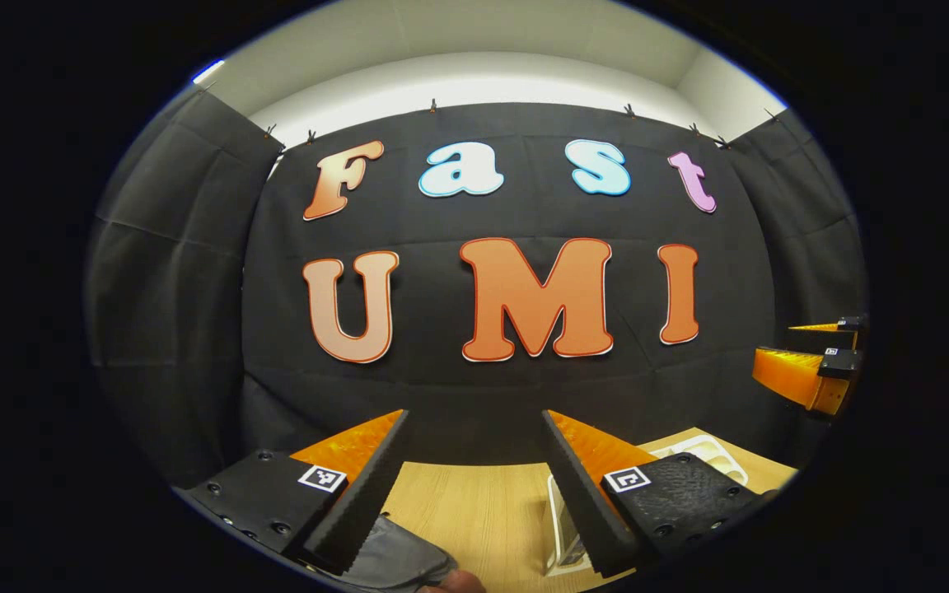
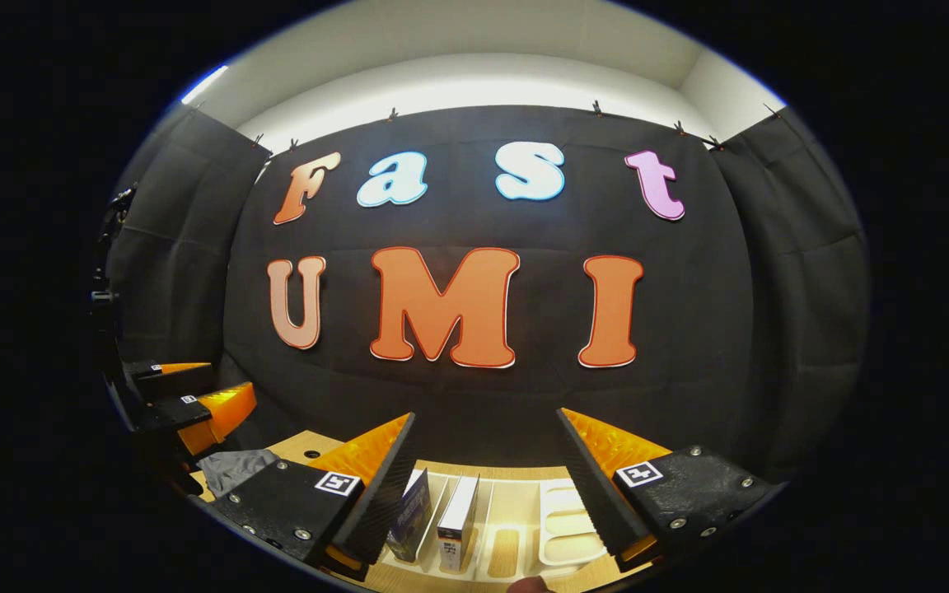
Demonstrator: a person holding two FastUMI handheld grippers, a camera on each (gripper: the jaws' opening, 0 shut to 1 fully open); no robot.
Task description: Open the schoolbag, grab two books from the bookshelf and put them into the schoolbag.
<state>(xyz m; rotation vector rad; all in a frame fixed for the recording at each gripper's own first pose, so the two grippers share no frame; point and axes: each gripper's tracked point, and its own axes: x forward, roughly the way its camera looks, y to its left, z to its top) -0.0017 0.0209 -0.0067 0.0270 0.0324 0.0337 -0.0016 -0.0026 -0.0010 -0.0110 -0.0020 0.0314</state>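
Over a wooden table, the left gripper and right gripper hover wide open, holding nothing. Two books stand in the white bookshelf (between the right fingers); the schoolbag lies beneath the left.

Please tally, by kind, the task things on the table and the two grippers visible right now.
Books standing in the rack: 2, a dark one and a white one
Bookshelf rack: 1
Schoolbag: 1
Grippers: 2, the left gripper and the right gripper, both with fingers apart and holding nothing
Total: 6
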